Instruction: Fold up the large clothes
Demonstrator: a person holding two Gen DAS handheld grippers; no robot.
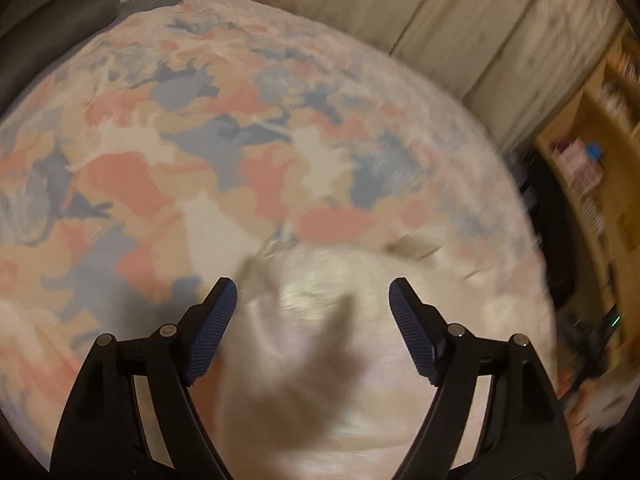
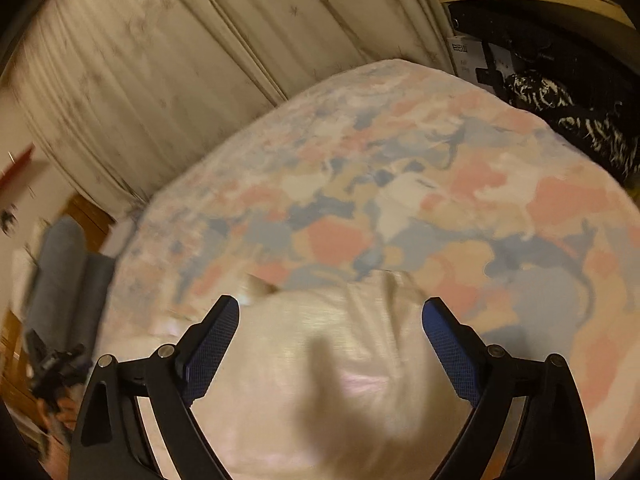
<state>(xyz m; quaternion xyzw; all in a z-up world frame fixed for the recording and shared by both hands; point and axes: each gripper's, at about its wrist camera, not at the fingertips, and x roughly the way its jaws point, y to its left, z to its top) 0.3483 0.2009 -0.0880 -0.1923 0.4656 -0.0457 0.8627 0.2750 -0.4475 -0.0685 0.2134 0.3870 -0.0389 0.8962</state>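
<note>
**Both grippers let go over a pale garment on the bed**

I hold the left gripper [image 1: 312, 292] and the right gripper [image 2: 330, 312] angled down over a pale cream garment [image 1: 320, 360] that lies on the bed, on top of a bedspread [image 1: 168, 152] patterned in pink, blue and tan. In each wrist view the jaws stand wide apart with nothing between the blue pads [image 1: 212, 332]; the cloth sits below them, and I cannot tell whether any fingertip brushes it. A dark, blurred shadow falls across the fabric between the jaws.

The garment's far edge shows a turned-up lip and a few creases in the right wrist view, which reads to me as a fold just laid down and released. I judge the task to be mid-way, between one fold and the next. The next move calls for picking fresh corners or an edge of the cloth, closing on them, and carrying them across. A pale curtain [image 2: 160, 60] hangs beyond the bed.
</note>
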